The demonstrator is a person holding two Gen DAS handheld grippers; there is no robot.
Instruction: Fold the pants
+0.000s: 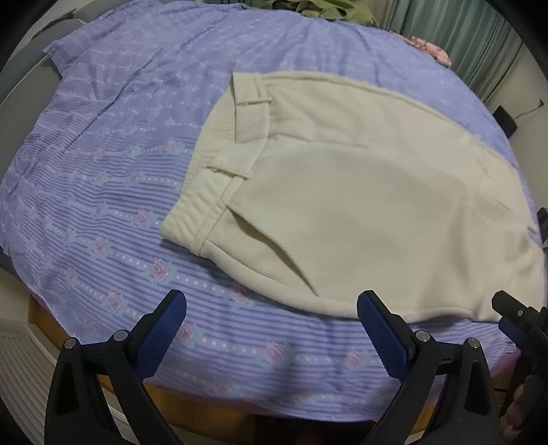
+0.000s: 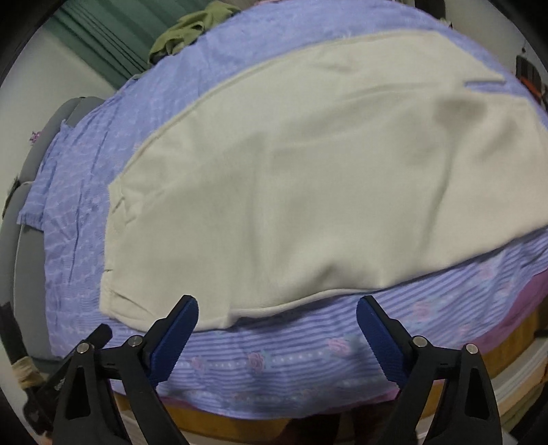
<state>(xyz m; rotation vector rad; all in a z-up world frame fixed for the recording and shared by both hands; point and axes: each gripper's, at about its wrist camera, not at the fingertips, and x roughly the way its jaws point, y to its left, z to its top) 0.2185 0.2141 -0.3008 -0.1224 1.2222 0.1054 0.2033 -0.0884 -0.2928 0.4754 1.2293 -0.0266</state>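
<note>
Bed with purple striped floral sheet, wooden frame below. Green curtains behind its far edge. Olive clothes heaped there.

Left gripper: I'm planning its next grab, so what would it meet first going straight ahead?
Probably the purple bedsheet just short of the cream pants; the left gripper is open and empty, though depth is unclear.

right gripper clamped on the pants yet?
No. In the right wrist view the right gripper has its jaws spread wide with nothing between them, short of the near edge of the cream pants lying on the bedsheet.
</note>
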